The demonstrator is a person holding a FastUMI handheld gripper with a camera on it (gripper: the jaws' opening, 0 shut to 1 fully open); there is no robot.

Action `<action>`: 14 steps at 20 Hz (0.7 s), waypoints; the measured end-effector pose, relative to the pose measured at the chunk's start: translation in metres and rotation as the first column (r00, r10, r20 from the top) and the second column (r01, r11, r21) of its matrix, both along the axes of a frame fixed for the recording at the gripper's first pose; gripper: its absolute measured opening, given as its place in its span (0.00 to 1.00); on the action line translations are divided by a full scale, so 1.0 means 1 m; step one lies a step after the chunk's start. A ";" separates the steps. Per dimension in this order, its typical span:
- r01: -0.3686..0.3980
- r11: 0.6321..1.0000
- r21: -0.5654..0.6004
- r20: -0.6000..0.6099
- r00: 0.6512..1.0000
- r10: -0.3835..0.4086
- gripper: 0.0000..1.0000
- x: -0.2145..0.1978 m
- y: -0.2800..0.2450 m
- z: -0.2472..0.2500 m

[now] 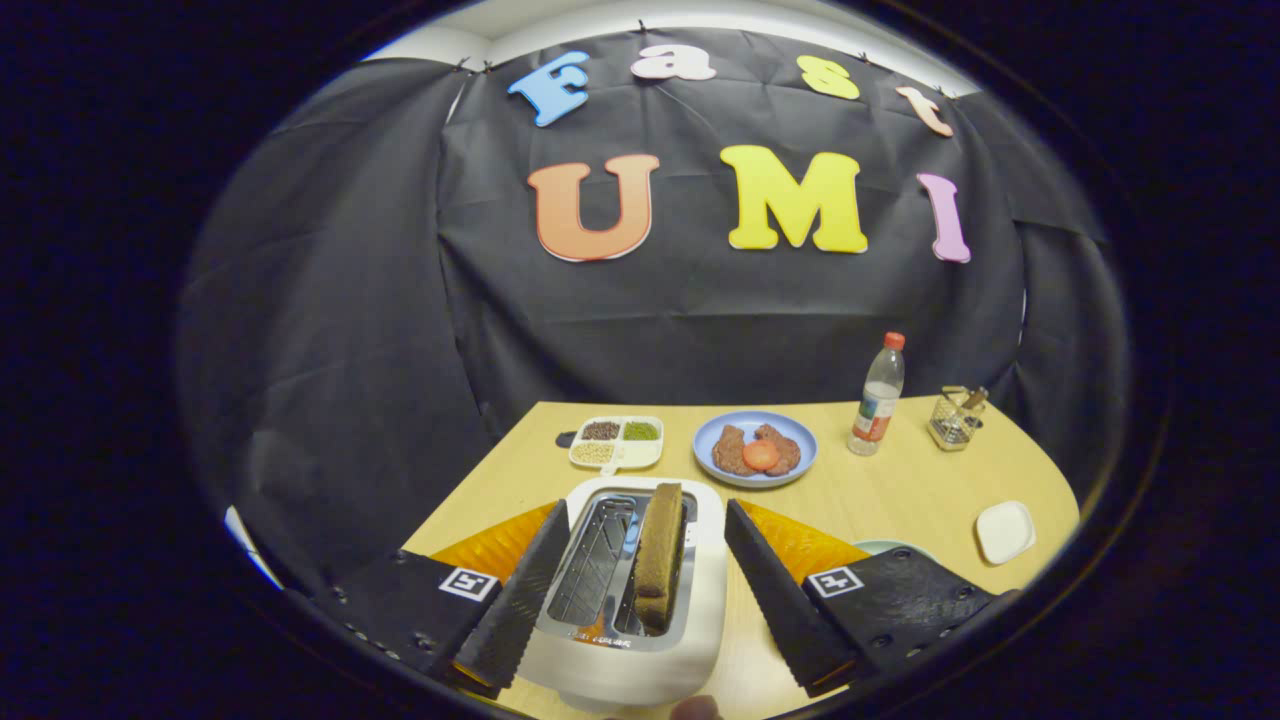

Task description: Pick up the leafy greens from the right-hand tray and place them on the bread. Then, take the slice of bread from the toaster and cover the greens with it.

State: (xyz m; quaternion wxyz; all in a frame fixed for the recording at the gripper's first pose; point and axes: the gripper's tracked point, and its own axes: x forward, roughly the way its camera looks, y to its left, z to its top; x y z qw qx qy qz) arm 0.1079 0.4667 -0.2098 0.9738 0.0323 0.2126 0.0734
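We hold the gripper [640,580] above the white toaster [625,660], its two serrated black fingers [510,600] spread wide, one on each side of the appliance and closed on nothing. A brown slice of bread [660,555] stands upright in the toaster's right-hand slot, between the fingers and nearer the right one; the left slot beside it is empty. We judge the second step to be in hand: fetching the slice that is to cover the greens. Neither the leafy greens nor the base slice can be made out here, so we cannot confirm the first step. Beyond the fingers, on the wooden table [900,490], sit a blue plate [754,448] of meat patties topped with a tomato slice, a divided tray [617,442] of beans and a water bottle [878,395]. Next, in our judgement, the jaws must drop, centre on the slice's broad faces and close gently, then lift straight up, clear of the slot.
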 end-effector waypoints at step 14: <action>0.044 0.999 -0.021 -0.086 0.995 -0.046 0.13 0.009 -0.002 -0.016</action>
